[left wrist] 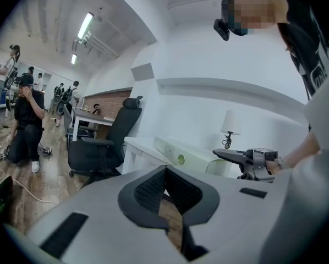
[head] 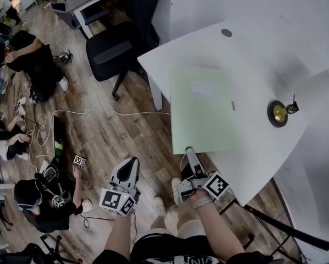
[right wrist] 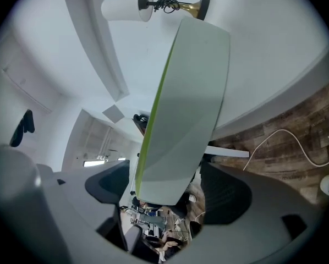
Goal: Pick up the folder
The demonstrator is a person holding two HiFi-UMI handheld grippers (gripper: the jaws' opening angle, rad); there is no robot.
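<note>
A pale green folder (head: 203, 111) lies flat on the white table (head: 252, 54), and its near end juts over the table's front edge. My right gripper (head: 189, 154) is at that near end. In the right gripper view the folder's corner (right wrist: 186, 103) sits between the wide jaws of the right gripper (right wrist: 164, 186), and neither pad presses on it. My left gripper (head: 132, 165) hangs over the wooden floor left of the table, apart from the folder. Its jaws (left wrist: 165, 172) meet at the tips with nothing between them. The left gripper view shows the folder (left wrist: 181, 153) edge-on.
A small brass lamp (head: 280, 113) stands on the table right of the folder. A black office chair (head: 120, 43) is at the table's far left corner. People (head: 32, 59) sit on the floor at the left, and a white cable (head: 98, 113) runs across the boards.
</note>
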